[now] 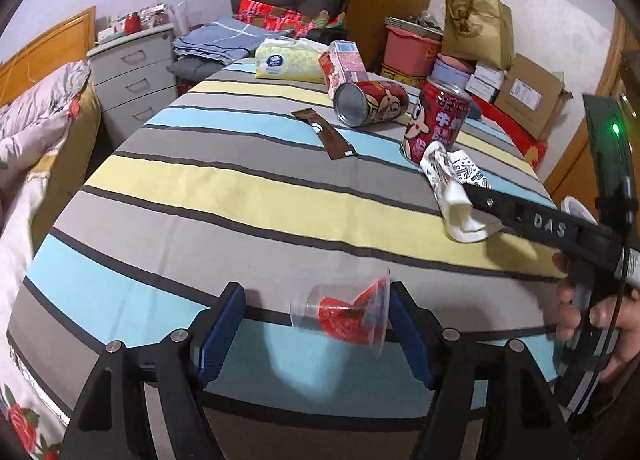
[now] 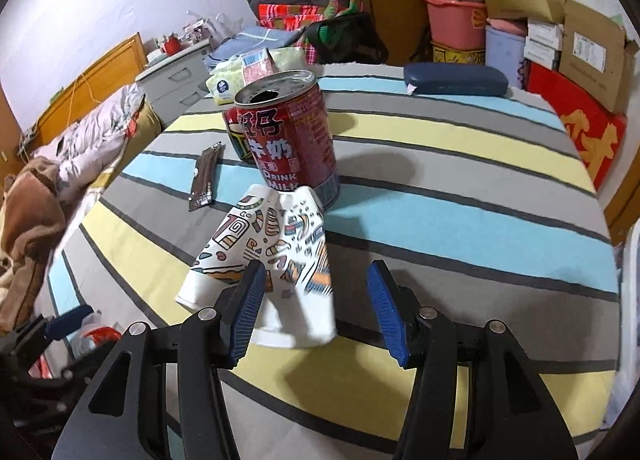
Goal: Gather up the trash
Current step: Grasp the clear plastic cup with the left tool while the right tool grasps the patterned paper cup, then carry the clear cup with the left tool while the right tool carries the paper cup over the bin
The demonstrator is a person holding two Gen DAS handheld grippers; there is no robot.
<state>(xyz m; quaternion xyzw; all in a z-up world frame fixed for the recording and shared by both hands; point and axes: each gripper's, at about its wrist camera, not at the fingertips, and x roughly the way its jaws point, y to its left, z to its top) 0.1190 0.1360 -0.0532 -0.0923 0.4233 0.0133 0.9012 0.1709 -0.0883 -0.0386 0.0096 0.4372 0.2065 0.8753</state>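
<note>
On the striped tablecloth (image 1: pixel 240 188) lies a clear plastic cup (image 1: pixel 344 314) on its side with a red wrapper inside, between the fingers of my open left gripper (image 1: pixel 316 320). A crushed white patterned paper cup (image 2: pixel 276 260) lies between the fingers of my open right gripper (image 2: pixel 316 308); it also shows in the left wrist view (image 1: pixel 452 180). Behind it stands an upright red milk can (image 2: pixel 290 140). A second red can (image 1: pixel 370 102) lies on its side, and a brown sachet wrapper (image 1: pixel 326 132) lies flat.
A tissue pack (image 1: pixel 288 60), a red-white carton (image 1: pixel 342 64) and a dark blue case (image 2: pixel 456 78) sit at the table's far side. A bed is left; a drawer unit (image 1: pixel 136 76), boxes and a pink bucket (image 2: pixel 456 22) stand behind.
</note>
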